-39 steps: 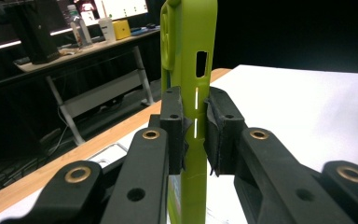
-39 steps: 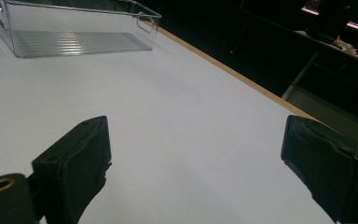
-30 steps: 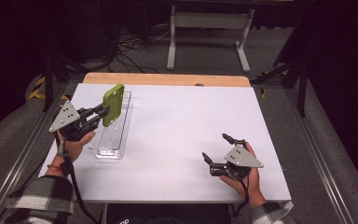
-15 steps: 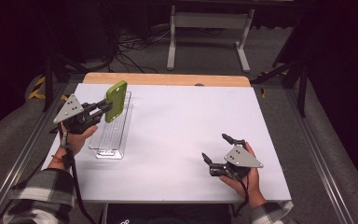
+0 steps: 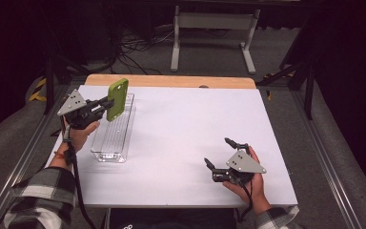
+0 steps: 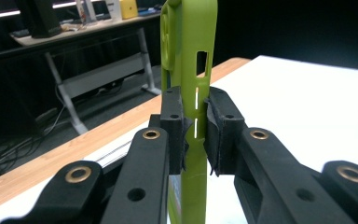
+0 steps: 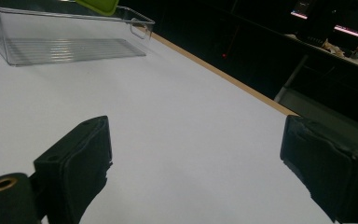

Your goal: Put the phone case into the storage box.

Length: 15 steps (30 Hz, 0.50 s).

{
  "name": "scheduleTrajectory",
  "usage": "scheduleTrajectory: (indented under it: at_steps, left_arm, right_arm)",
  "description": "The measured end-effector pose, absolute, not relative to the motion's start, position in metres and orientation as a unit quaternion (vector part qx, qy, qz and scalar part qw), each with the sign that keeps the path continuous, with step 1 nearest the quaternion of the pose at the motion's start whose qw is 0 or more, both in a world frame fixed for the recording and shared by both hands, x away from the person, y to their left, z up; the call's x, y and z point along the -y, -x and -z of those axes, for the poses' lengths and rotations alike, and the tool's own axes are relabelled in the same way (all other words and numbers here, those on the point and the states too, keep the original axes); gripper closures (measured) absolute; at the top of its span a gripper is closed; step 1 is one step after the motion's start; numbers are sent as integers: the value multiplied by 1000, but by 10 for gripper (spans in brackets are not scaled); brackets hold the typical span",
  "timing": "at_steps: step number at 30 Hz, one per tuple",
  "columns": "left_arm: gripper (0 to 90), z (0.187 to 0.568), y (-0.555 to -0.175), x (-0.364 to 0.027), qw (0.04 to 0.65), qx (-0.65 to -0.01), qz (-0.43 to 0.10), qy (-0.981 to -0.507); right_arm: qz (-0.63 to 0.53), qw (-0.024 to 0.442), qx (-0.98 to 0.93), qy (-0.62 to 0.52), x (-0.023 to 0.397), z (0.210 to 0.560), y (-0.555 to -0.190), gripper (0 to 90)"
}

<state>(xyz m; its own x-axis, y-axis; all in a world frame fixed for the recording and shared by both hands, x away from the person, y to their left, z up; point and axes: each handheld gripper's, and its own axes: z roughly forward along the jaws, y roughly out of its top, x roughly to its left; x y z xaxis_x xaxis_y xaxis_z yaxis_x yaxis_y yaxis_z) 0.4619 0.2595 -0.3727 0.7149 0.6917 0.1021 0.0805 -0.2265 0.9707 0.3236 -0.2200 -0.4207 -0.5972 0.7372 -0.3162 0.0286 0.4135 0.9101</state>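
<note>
The left gripper [image 6: 195, 135] has its jaws clenched on the lower part of a green phone case [image 5: 116, 98], pads pressing both faces, the case standing upright on edge between them. It looks light, thin and somewhat flexible, a rubbery shell unlikely to slip; gripping across its flat faces near one end seems sound. It has side slots and a camera cutout. Just below it lies a clear tray [image 5: 116, 136] on the desk [image 5: 181, 124]. The right gripper [image 5: 223, 160] rests with jaws released.
</note>
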Motion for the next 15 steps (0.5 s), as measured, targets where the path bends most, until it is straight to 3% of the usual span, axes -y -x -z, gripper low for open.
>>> scheduleTrajectory:
  at_steps: [15]
  left_arm:
    - [789, 381, -485, -259, 554, -271, -258, -743]
  right_arm:
    - [-469, 376, -758, -253, 220, 423, -324, 97]
